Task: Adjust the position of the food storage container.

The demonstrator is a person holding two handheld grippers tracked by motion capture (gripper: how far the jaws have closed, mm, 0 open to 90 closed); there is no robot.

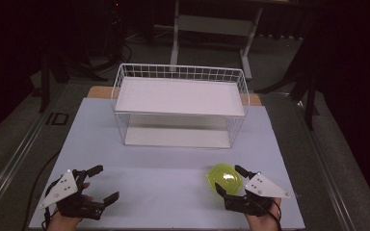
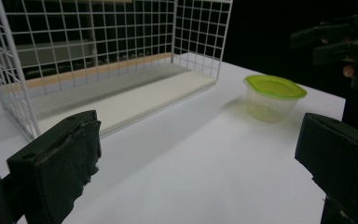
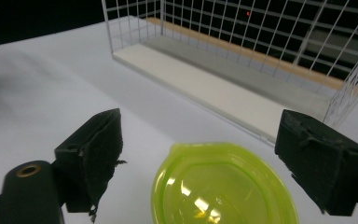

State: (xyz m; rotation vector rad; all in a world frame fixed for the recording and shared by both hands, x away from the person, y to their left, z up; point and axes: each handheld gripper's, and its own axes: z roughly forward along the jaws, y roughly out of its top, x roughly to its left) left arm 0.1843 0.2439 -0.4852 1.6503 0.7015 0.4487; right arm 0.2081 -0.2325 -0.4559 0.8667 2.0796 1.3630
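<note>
Lime-green-lidded clear plastic tub (image 1: 224, 179) on white tabletop (image 1: 164, 183), front right, well apart from white wire rack w/ two flat shelves (image 1: 179, 103) at back. Right gripper (image 1: 231, 181) spread wide, jaws either side of tub, pads not pressing it. Left gripper (image 1: 103, 183) front left, also spread wide, nothing between jaws, over bare tabletop.
</note>
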